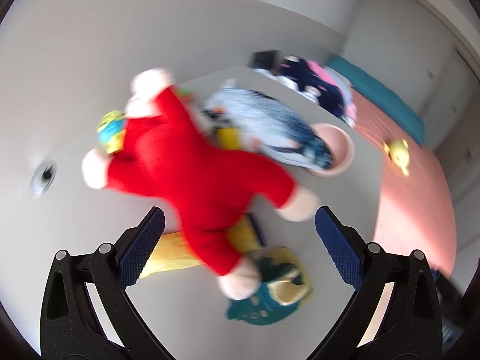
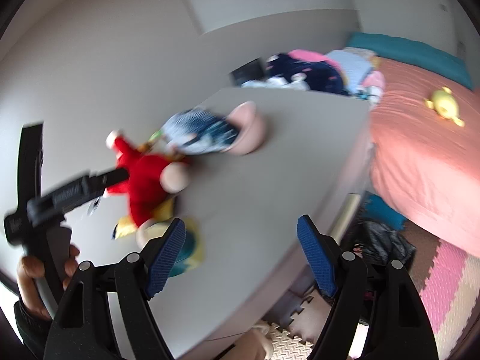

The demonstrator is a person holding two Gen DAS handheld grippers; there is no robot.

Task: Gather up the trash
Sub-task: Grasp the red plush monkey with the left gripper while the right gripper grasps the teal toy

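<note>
My left gripper [image 1: 240, 211] is open and hovers over a red plush toy [image 1: 192, 165] lying on the grey table [image 1: 330, 204]; its pads touch nothing. Yellow wrappers [image 1: 168, 255] poke out from under the toy, and a teal and yellow wrapper [image 1: 270, 297] lies beside its foot. A blue and white bag [image 1: 270, 126] leans into a pink bowl [image 1: 342, 150]. My right gripper [image 2: 241, 220] is open and empty above the table's near side, to the right of the toy [image 2: 144, 180]. One of the left gripper's fingers [image 2: 111, 177] reaches over the toy. Both views are blurred.
A pink bed [image 2: 420, 156] with a yellow toy [image 2: 444, 106] borders the table on the right. Clothes [image 2: 309, 72] are piled at the table's far edge. A black bag [image 2: 381, 240] sits on the floor by foam mats [image 2: 444, 285]. A hand [image 2: 30, 282] holds the left gripper.
</note>
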